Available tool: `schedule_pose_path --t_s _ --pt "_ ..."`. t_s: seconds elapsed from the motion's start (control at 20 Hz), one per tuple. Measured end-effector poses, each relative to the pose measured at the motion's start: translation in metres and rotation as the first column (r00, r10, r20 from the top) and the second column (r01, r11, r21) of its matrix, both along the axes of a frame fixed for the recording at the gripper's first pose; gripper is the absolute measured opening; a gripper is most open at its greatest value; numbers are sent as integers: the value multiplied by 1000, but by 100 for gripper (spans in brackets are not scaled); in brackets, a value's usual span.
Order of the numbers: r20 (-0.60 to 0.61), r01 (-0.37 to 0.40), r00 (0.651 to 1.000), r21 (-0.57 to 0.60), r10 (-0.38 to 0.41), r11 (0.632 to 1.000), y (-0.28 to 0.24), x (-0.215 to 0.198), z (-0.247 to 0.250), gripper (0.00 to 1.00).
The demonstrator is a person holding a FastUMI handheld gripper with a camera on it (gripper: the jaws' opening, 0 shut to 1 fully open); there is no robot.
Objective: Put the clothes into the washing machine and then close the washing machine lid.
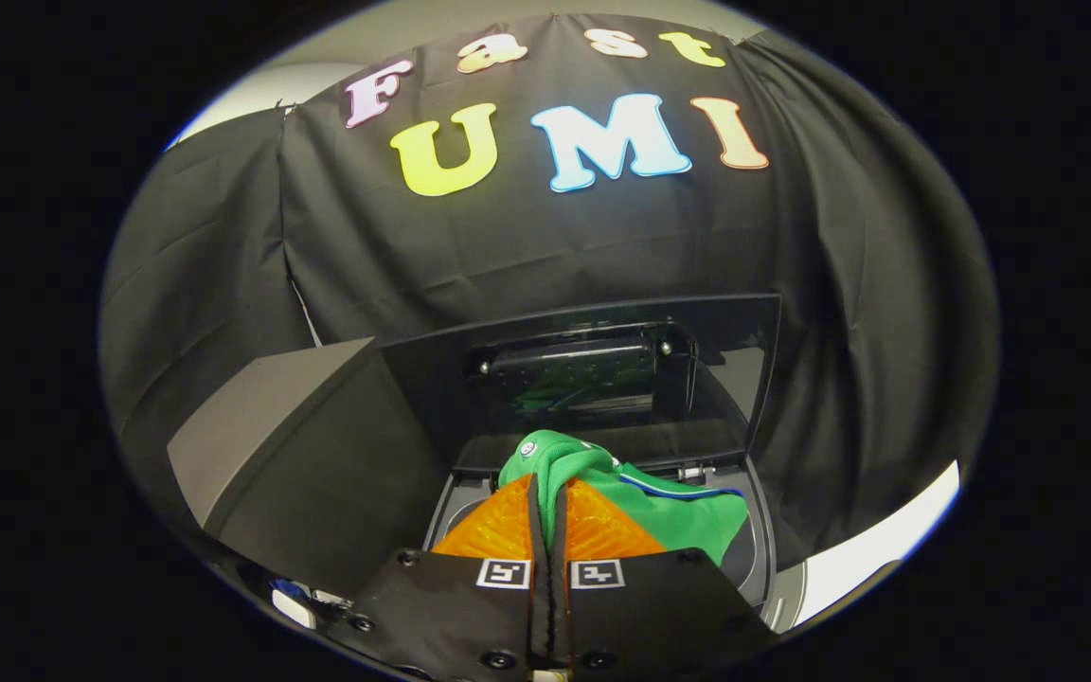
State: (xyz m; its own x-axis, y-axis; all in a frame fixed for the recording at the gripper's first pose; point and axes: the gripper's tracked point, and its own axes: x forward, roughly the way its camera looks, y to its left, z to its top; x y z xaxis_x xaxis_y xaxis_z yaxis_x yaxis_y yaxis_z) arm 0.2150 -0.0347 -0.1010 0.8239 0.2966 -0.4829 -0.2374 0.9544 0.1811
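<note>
Tool (548,493) clenched on green garment (669,511), both fingers (498,526) pressed together with a fold of the cloth pinched between them. Garment bunches up over the fingertips, a small round badge near its top, and the rest drapes off to the right of the fingers with a blue-white trim line across it. Garment hangs above the open washing machine (761,559), over the round tub opening just ahead of and under the fingers. Washing machine lid (735,369) stands raised behind the garment, dark glossy panel, hinge side at the back, reflecting a bit of green. Grey slanted panel (252,426) sits to the left of the machine. Black cloth wall (223,246) hangs behind everything. Cannot tell whether garment touches the tub rim.
</note>
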Motion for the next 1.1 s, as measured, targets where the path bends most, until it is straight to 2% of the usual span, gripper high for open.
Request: schedule_pose_path --t_s 0.1,0.2,0.25,0.5,0.9,1.1 --pt "-16 6 1000 -9 -6 1000 2 -2 -11 2" --pt "-36 9 999 -14 -10 1000 4 -5 -22 6" --pt "-26 15 1000 -26 -15 1000 4 -6 -21 12" --pt "80 13 997 -78 -7 997 9 -5 6 98" --pt "209 25 978 -42 -16 999 21 2 51 98" --pt "301 34 953 -21 -26 999 23 19 88 98"
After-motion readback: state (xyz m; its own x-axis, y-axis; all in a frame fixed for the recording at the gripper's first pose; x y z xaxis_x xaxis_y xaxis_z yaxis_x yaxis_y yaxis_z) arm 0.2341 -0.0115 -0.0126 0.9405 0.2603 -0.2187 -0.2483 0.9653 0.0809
